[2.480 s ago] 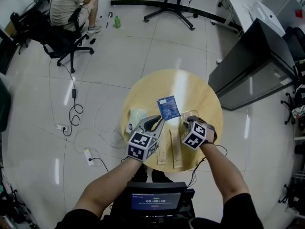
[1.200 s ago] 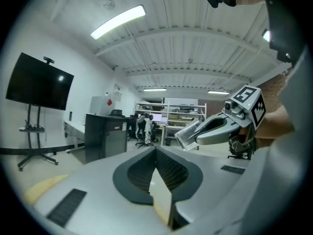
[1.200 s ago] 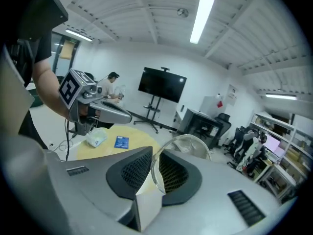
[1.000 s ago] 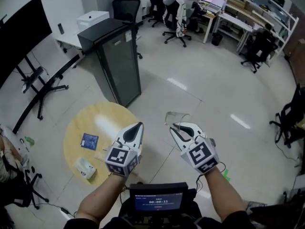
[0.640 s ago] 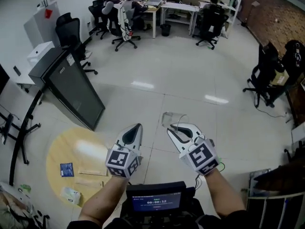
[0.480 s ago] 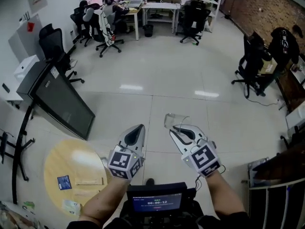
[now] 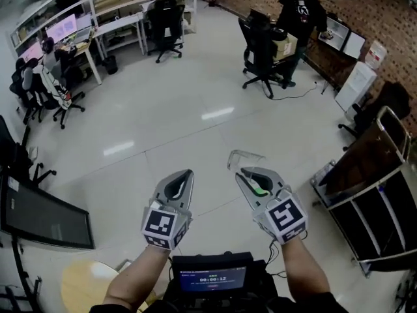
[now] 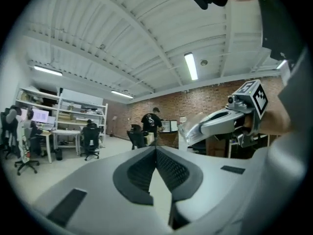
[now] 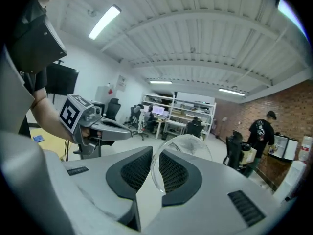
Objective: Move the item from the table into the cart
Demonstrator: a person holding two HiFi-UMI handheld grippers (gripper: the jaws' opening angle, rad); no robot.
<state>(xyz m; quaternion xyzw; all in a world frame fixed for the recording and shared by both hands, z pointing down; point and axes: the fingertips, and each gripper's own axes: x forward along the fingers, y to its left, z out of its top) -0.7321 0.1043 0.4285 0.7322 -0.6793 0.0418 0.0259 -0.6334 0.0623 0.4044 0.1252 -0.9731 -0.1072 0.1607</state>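
My right gripper (image 7: 242, 173) is shut on a thin clear plastic piece (image 7: 244, 156) that sticks up and forward from its tips over the floor. In the right gripper view the curved clear rim (image 9: 188, 146) is pinched between the dark pads (image 9: 173, 173). My left gripper (image 7: 186, 175) is level beside it, shut with nothing in it; its pads (image 8: 168, 168) meet at the tip. The cart (image 7: 365, 201), dark with a white frame, stands at the right. Only an edge of the round wooden table (image 7: 91, 285) shows at the bottom left.
Office chairs (image 7: 260, 51) and a person in black (image 7: 303, 8) are at the back by the brick wall. Desks with seated people (image 7: 45, 64) line the far left. A black cabinet (image 7: 39, 220) lies at the left. A small screen (image 7: 208, 279) sits below my hands.
The whole view has swung away from the table, which slid off to the bottom left. The cart has come into sight at the right. Both grippers keep their pose, the clear piece still held.
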